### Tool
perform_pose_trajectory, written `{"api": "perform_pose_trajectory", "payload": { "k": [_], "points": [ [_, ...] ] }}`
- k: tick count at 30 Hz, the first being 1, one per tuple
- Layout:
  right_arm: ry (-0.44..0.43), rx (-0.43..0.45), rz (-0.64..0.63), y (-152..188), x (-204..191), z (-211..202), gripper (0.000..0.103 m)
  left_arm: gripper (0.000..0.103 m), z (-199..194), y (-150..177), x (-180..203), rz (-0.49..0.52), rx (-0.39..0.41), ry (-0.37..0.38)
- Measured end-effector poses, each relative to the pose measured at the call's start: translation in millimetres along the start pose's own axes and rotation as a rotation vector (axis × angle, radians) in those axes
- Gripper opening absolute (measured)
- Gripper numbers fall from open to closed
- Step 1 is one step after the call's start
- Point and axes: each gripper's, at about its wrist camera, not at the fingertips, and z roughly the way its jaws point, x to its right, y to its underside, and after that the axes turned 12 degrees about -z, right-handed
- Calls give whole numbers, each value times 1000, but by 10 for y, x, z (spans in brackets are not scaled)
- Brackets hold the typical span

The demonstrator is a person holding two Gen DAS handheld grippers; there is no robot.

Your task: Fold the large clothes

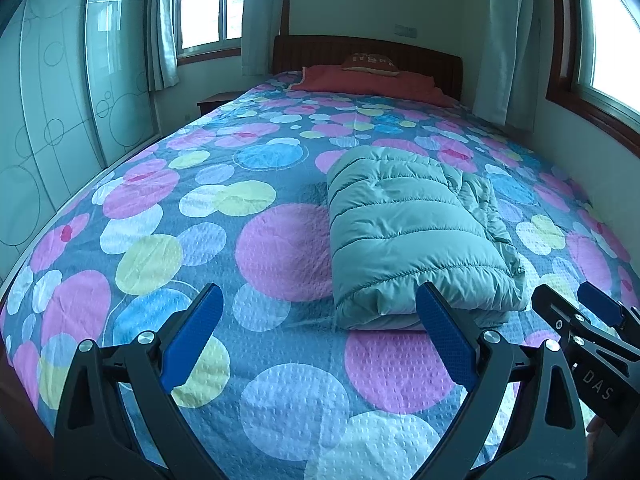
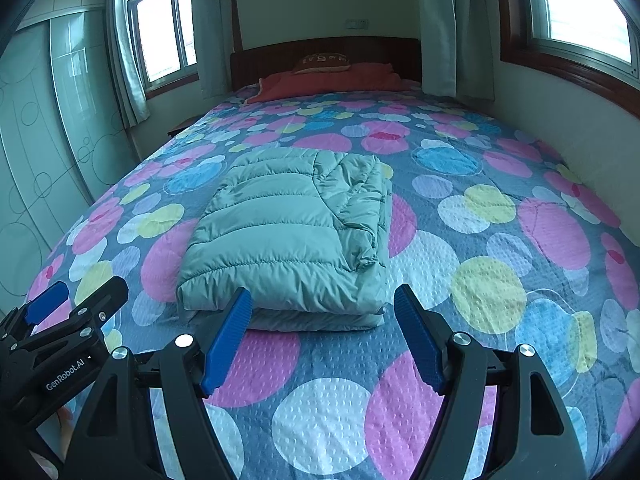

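1. Puffer jacket, pale green, quilted in horizontal channels: folded into a thick rectangular bundle, lying on the bed near its foot, roughly mid-width. Layered edges show along its right side and near end in the right wrist view.
2. Bedspread: blue-grey, printed with pink, yellow, white and blue circles; covers the whole bed and carries the jacket.
3. Left tongs: black frame, blue pads, jaws standing wide apart with nothing between them. They hover above the bedspread, just short of the jacket's near left corner; no contact is visible.
4. Right tongs: same build, jaws wide and empty, held over the bedspread in front of the jacket's near edge, apart from it. They also appear at the right edge of the left wrist view.
5. Red pillow: at the head of the bed, against the dark wooden headboard.
6. Small brown cushion: on top of the red pillow.
7. Windows with pale curtains: on both sides of the room.
8. Wardrobe: glossy doors with circle pattern, along the bed's left side.
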Motion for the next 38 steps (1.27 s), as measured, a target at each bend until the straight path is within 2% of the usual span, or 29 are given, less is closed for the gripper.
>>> {"api": "perform_pose_trajectory", "payload": {
  "k": [6, 16, 23, 26, 30, 32, 36, 38],
  "points": [
    [1, 1, 0, 5, -1, 0, 73, 97, -40, 4, 39, 17, 30, -51],
    [2, 0, 4, 12, 17, 5, 73, 101, -109, -85, 169, 70, 80, -6],
    [6, -11, 15, 28, 67, 55, 73, 101, -15, -88, 173, 48, 48, 17],
    [5, -20, 20, 47, 91, 96, 73, 101, 31, -69, 174, 47, 46, -18],
    [0, -32, 26, 66, 102, 151, 73, 101, 112, -81, 143, 45, 41, -16],
    [5, -35, 29, 77, 127, 173, 73, 101, 184, -96, 102, 33, 40, -41],
    [20, -49, 51, 74, 313, 249, 74, 101, 480, -181, -118, 2, -41, -57],
    [36, -58, 85, 73, 518, 312, 82, 101, 707, -263, -352, -40, -73, -100]
  ]
}}
